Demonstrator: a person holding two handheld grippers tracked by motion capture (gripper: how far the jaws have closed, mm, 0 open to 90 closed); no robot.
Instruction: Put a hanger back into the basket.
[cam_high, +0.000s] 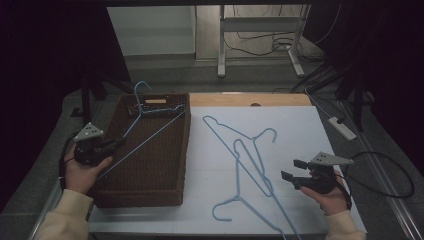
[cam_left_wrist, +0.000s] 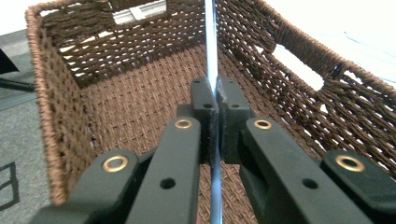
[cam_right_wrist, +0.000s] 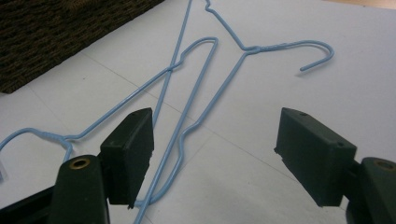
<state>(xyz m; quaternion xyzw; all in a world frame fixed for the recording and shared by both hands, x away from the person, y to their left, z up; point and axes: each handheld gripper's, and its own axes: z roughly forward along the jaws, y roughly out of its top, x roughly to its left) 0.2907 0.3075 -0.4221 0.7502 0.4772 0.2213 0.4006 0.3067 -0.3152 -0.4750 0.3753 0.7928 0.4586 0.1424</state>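
Left tool (cam_high: 118, 142): I have it clamped tight on the wire of a blue hanger (cam_high: 145, 120); in the left gripper view the wire (cam_left_wrist: 211, 65) runs straight up between my closed pads.
Held hanger: it lies slanted across the brown wicker basket (cam_high: 182, 165), its hook poking up over the far rim, its long wire crossing the basket's opening down to my left tool at the near-left wall.
Basket: stands on the left part of the bench (cam_high: 300, 125), just beside the white sheet.
Right tool (cam_high: 294, 170): I hold it wide open, nothing between the pads, low over the white sheet.
Loose hangers (cam_high: 250, 160): two blue ones lie overlapped on the sheet, just ahead of my right tool (cam_right_wrist: 212, 154).
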